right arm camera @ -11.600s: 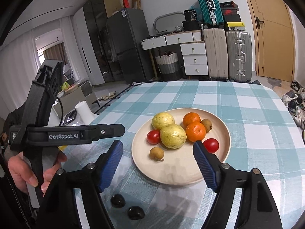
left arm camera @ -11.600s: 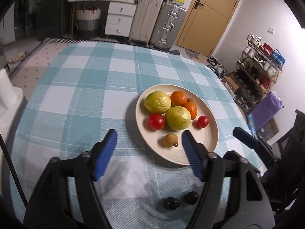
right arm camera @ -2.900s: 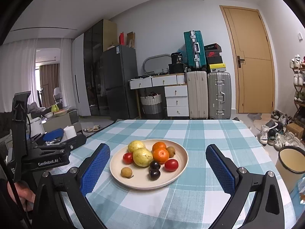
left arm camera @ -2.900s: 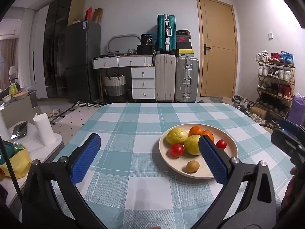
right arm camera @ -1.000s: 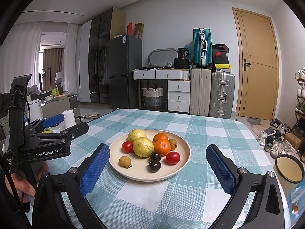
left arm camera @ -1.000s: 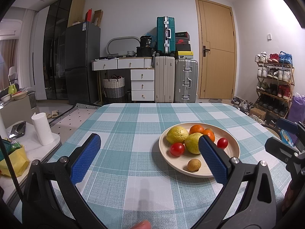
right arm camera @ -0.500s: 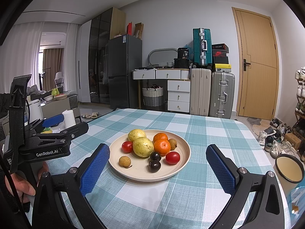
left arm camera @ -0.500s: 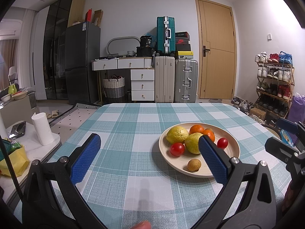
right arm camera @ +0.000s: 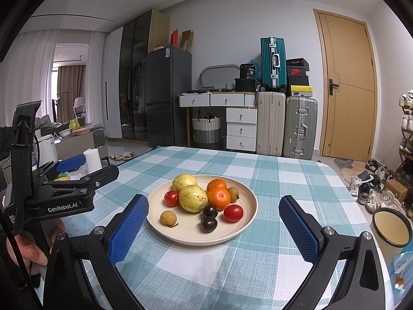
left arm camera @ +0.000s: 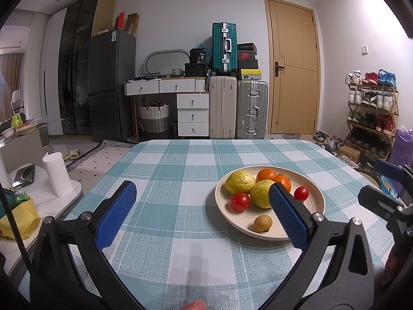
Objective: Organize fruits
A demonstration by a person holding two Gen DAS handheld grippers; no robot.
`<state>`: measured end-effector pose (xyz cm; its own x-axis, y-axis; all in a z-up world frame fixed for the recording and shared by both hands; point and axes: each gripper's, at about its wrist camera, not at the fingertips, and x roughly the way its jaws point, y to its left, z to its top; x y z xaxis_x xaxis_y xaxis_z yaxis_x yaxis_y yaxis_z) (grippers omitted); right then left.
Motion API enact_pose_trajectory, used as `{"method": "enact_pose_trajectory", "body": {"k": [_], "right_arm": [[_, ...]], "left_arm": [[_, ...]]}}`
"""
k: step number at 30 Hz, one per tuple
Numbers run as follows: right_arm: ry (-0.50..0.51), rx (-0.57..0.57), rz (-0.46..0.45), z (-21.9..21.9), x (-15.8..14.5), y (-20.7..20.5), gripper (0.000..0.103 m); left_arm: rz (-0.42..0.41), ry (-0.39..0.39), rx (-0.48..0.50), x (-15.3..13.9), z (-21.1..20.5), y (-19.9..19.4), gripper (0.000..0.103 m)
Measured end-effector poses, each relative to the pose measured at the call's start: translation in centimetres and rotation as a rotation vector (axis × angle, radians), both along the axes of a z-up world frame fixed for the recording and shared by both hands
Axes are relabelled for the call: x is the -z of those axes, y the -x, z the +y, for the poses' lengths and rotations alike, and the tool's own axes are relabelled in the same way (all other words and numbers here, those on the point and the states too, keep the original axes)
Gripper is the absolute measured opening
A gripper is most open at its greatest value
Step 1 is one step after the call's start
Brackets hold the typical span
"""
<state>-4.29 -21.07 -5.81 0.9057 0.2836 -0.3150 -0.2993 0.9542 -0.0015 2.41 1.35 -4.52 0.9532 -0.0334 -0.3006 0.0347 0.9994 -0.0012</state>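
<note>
A beige plate (right arm camera: 232,233) sits on the checked tablecloth and holds all the fruit: two yellow-green fruits (right arm camera: 193,198), two oranges (right arm camera: 219,198), two red tomatoes (right arm camera: 233,213), two dark plums (right arm camera: 208,223), a small brown longan (right arm camera: 168,217). My right gripper (right arm camera: 213,230) hangs open just in front of the plate, nothing between its fingers. From the left wrist view the same plate (left arm camera: 313,208) lies to the right, and my left gripper (left arm camera: 202,213) is open and empty over bare cloth; its right finger (left arm camera: 287,213) hides part of the plate.
The table (left arm camera: 180,170) ends close behind the plate. Off its right edge stand a round bin (right arm camera: 392,226) and a shoe rack (left arm camera: 371,118). A side table with a paper roll (left arm camera: 57,174) is at the left. A hand (right arm camera: 28,248) holds the left tool.
Over the last second nothing has moved. Compared with 11.6 s ago, the two dark plums that lay on the cloth are now on the plate, and both grippers have pulled back and levelled out.
</note>
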Motion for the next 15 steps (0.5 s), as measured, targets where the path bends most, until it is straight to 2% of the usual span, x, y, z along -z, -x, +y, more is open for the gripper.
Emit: {"method": "enact_pose_trajectory", "body": {"k": [15], "right_arm": [[0.003, -0.005, 0.014, 0.11, 0.26, -0.34, 0.103]], "left_arm": [[0.0, 0.0, 0.0, -0.04, 0.09, 0.04, 0.102]]}}
